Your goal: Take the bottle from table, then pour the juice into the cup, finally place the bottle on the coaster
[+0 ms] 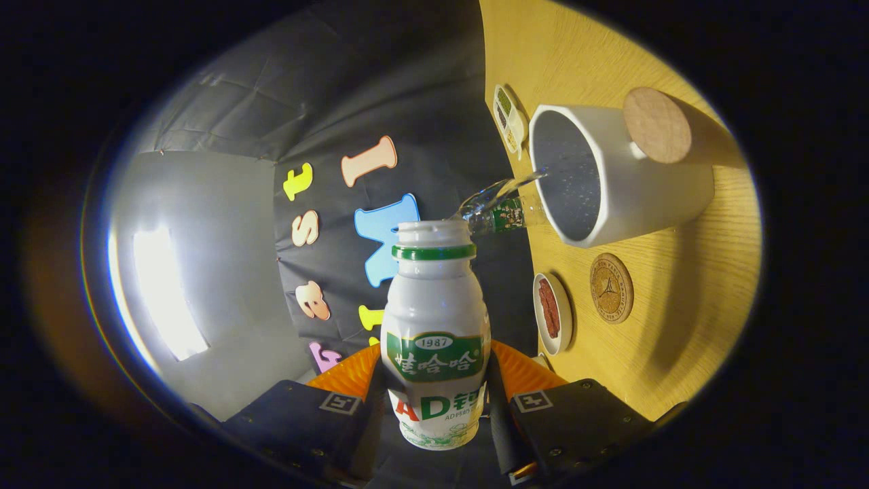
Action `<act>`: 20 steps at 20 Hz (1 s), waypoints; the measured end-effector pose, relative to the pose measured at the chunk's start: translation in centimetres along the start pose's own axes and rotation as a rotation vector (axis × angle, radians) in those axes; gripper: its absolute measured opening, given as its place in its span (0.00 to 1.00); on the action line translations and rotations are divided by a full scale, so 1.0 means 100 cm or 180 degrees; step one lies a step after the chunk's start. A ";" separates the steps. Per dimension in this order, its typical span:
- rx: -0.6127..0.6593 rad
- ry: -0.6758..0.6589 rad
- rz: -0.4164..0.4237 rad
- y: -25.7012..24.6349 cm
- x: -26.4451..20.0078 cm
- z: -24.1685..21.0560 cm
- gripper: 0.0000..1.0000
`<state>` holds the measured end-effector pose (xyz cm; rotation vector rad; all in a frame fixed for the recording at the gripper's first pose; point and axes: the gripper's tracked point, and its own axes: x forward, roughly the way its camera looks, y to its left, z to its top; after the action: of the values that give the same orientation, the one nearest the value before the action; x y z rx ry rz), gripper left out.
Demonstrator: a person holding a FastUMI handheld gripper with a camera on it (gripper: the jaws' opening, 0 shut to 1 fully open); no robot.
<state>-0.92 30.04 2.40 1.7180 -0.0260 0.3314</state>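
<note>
Sitting clamped between the jaws, bottle (434, 326), cup (604, 176) beyond.

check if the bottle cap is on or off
Off: the bottle, clamped in the tool, shows a bare open mouth above its green ring.

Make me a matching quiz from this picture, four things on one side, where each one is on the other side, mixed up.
Things:
1. bottle
2. cup
3. coaster
4. small dish

Places:
A. lying flat on the wooden table, bare
B. between the gripper fingers, held
C. beside the coaster, holding something reddish
D. beyond the bottle's mouth, a liquid stream reaching its rim

Pairs: 1-B, 2-D, 3-A, 4-C
</note>
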 end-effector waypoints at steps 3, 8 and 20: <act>0.0049 -0.0002 0.0011 0.001 0.000 0.001 0.67; 0.0094 -0.0004 0.0009 0.002 0.000 -0.001 0.67; 0.0235 -0.0026 0.0072 0.007 0.001 0.001 0.67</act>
<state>-0.98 29.84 3.09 1.7932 -0.0396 0.3457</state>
